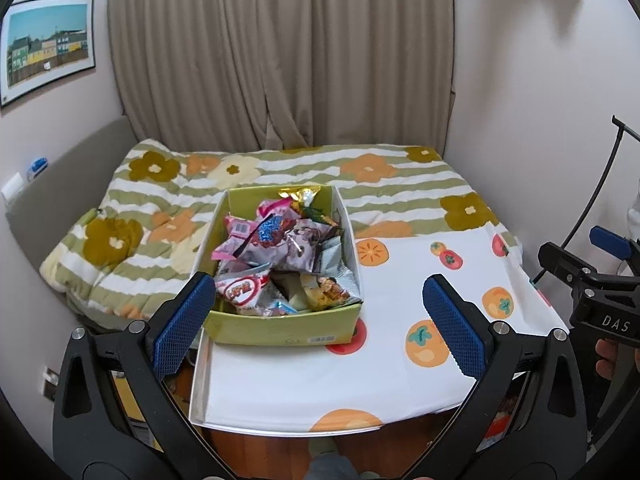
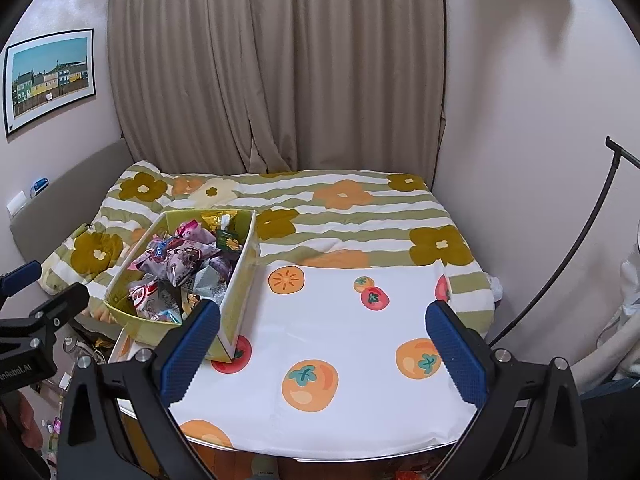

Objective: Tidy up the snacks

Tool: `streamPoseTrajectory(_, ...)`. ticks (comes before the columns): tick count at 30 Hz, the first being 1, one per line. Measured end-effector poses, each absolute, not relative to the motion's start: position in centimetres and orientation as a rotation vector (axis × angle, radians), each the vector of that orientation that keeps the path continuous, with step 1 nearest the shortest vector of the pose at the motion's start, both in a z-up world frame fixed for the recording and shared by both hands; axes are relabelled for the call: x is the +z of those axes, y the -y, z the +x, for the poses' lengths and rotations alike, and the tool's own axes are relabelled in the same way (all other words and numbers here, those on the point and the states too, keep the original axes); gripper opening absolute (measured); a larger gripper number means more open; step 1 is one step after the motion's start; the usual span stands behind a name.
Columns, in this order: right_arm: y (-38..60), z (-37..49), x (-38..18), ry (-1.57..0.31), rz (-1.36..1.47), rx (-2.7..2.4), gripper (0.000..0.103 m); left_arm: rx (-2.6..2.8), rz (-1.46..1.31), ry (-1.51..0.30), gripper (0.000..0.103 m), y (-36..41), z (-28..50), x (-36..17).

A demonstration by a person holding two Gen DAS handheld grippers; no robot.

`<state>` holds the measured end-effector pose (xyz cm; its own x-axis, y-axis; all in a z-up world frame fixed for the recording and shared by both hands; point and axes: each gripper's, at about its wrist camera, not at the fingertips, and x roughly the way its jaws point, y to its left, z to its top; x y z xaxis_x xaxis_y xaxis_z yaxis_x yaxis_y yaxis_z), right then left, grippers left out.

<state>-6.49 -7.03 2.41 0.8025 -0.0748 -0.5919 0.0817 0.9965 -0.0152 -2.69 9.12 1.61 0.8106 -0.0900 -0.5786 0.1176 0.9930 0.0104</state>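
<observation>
Left hand-held gripper (image 1: 316, 320): jaws spread wide, nothing between them, hovering before the near edge of the surface (image 1: 400, 392). Right hand-held gripper (image 2: 320, 344): likewise spread and empty. Snacks (image 1: 280, 256) lie heaped loosely in the green box (image 1: 280, 330) at the surface's left edge; none on the cloth. Fits either unsorted or collected.

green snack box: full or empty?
Full: the open green cardboard box is heaped with crumpled snack packets reaching its rim.

A home bedroom — a bed under a flowered striped quilt (image 1: 280, 184), drawn beige curtains (image 1: 280, 52), a framed print (image 1: 48, 46) on the wall.
</observation>
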Motion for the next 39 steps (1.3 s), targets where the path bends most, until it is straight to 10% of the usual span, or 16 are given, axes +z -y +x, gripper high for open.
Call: streamPoseTrajectory(39, 8.1, -6.2, 2.0, -0.633, 0.015, -0.097, 0.102, -0.116, 0.061, -0.617, 0.103, -7.2, -1.7, 1.6)
